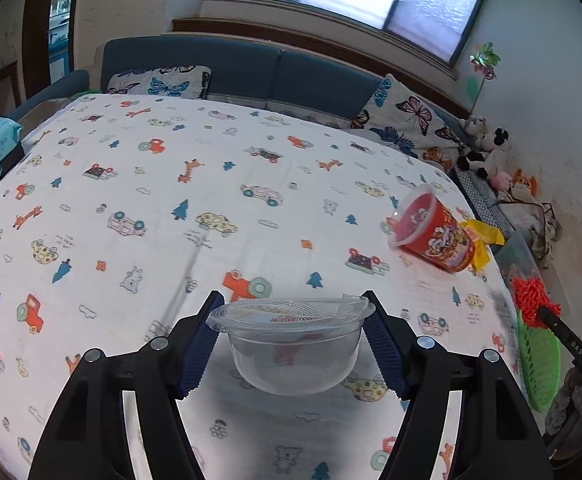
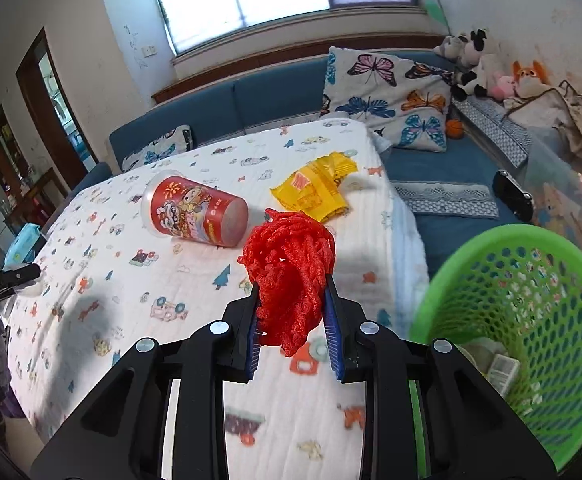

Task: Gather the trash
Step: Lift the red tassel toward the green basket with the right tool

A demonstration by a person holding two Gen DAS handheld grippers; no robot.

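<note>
2 grips on: our left gripper (image 1: 291,312) clamps the clear plastic bowl (image 1: 293,344); our right gripper (image 2: 291,300) pinches red netting (image 2: 289,276) beside the green basket (image 2: 531,280).

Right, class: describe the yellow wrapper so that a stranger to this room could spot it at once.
Start at the table under the cartoon-print cloth in front of the blue sofa. Near its far right corner, just beyond the tipped red cup, lies the yellow wrapper. It is the only flat, crumpled yellow thing there; the cup is round and red.
</note>
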